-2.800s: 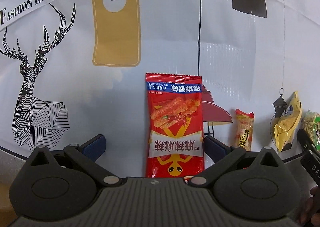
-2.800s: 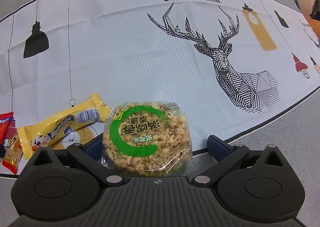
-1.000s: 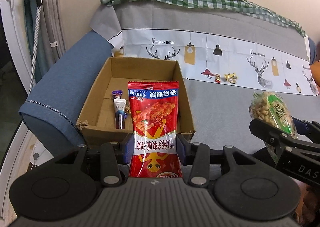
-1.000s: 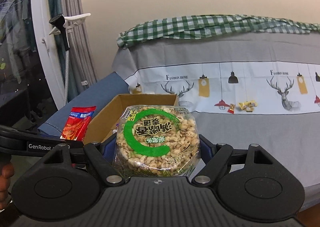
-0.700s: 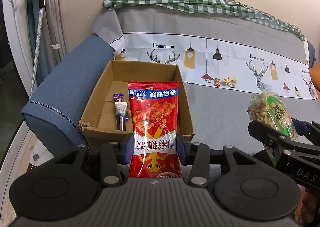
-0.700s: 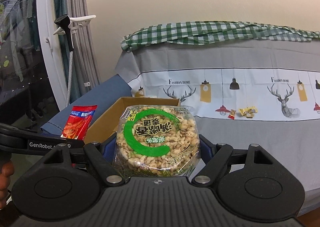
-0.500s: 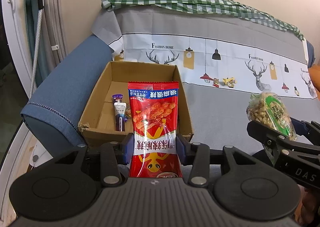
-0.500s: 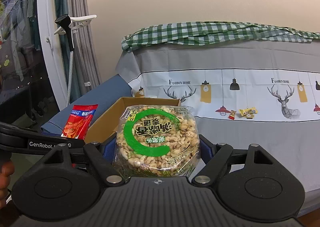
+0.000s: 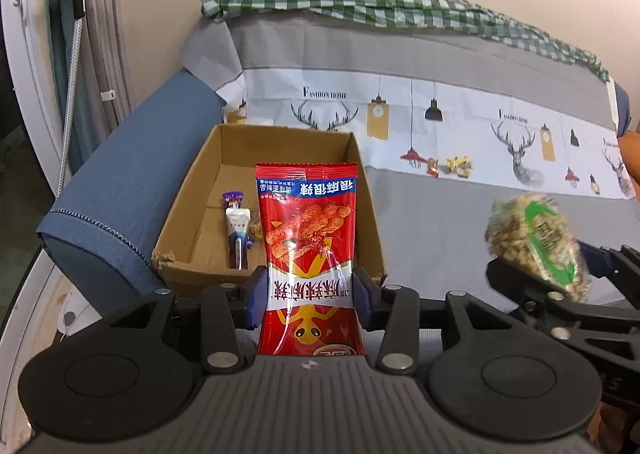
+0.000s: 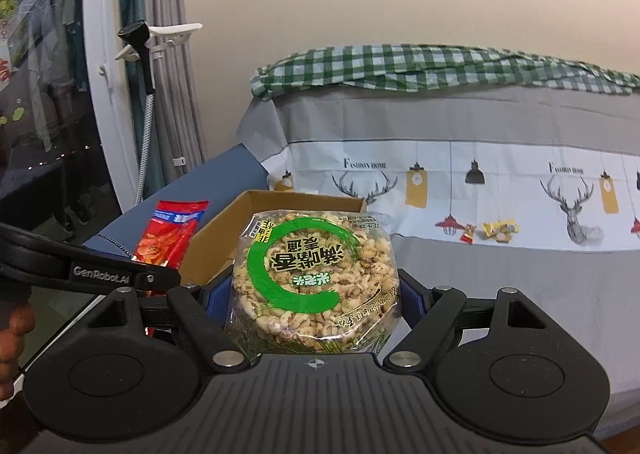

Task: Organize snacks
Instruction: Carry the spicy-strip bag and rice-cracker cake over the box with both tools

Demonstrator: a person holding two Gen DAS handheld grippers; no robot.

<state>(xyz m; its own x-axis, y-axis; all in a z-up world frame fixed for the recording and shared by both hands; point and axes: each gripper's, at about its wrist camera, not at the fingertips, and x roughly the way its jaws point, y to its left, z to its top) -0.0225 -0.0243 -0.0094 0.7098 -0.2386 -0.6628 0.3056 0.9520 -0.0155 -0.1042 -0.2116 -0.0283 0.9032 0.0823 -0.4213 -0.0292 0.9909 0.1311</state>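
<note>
Carrying both snacks toward the box [image 9: 362, 189]: left gripper [image 9: 308, 296] pinches red packet [image 9: 310, 238] upright before it; right gripper [image 10: 316, 294] clamps rice cake [image 10: 314, 280] alongside, likely for dropping in.

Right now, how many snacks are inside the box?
2: a white-and-purple tube packet and a small orange candy beside it on the brown cardboard box floor. The red packet may hide more.

Red snack bag [image 9: 310, 254]: glossy plastic film. Puffed-rice pack [image 10: 314, 282]: clear shiny wrap, rough contents. Box [image 9: 200, 209] ahead of left gripper [image 9: 308, 296]: matt brown cardboard, torn corner. Gripper bodies matt black ribbed plastic. Sofa cover [image 10: 520, 294]: woven cloth.
</note>
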